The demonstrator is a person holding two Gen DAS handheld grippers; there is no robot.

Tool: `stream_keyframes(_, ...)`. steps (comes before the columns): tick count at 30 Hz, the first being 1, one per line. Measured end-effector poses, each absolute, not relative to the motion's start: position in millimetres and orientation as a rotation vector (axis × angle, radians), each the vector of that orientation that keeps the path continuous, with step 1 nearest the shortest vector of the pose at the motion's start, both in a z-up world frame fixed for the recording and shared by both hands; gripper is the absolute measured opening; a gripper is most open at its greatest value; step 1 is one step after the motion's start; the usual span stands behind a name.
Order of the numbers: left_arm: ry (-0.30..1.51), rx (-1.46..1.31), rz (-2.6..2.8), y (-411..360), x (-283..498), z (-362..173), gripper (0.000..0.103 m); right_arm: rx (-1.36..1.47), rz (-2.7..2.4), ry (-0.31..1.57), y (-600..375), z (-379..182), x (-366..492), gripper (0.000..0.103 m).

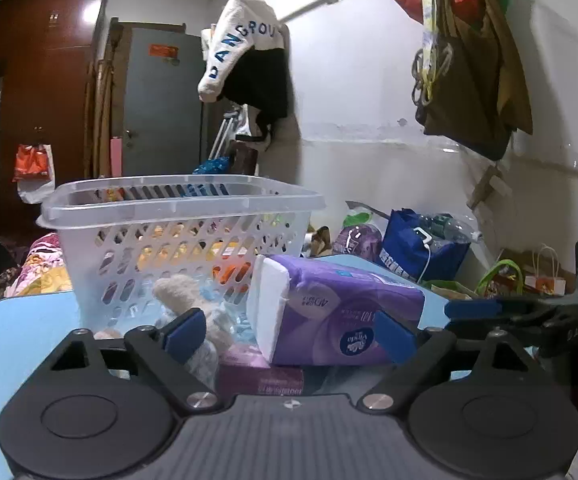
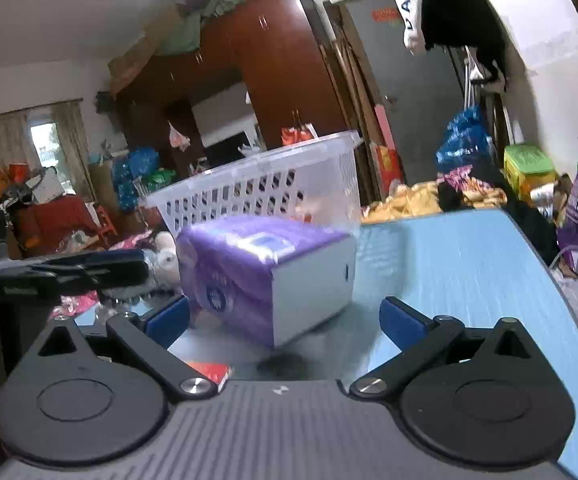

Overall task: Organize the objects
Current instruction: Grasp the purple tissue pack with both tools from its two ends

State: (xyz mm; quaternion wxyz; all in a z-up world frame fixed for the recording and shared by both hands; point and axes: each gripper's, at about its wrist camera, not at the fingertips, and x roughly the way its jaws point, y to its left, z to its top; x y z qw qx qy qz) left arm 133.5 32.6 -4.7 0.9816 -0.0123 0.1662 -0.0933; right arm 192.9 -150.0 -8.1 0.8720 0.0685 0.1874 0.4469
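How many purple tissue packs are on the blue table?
1. The purple tissue pack lies on the blue table, right in front of the white plastic basket. More could be hidden behind or inside the basket.

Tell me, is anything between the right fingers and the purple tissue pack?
Nothing visible is. The right gripper is open, and only bare blue table lies between it and the purple tissue pack, which sits in front of the white basket.
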Motion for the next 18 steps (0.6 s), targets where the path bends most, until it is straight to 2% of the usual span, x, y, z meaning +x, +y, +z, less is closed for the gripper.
stream_keyframes(5,0.334,0.012,-0.207,25.4,144.1,1.4,0.088,0.124,0.946,0.385,-148.0,-6.5,195.7,0.1)
stream_keyframes(8,0.352,0.026,-0.213,21.4,151.4,3.2,0.084,0.11,0.949,0.38,-145.1,-7.5,196.5,0.099)
stream_keyframes(13,0.375,0.04,-0.213,21.2,157.4,1.0,0.081,0.084,0.969,0.396,-139.1,-11.9,195.8,0.09)
stream_keyframes(14,0.379,0.038,-0.215,21.3,159.2,0.7,0.077,0.078,0.976,0.401,-137.1,-12.5,195.2,0.087)
stream_keyframes(17,0.398,0.033,-0.232,22.4,165.0,-1.2,0.056,0.074,1.004,0.424,-133.1,-14.4,197.7,0.076)
stream_keyframes(18,0.402,0.026,-0.245,24.0,166.9,-2.1,0.053,0.071,1.01,0.429,-132.2,-14.5,198.2,0.07)
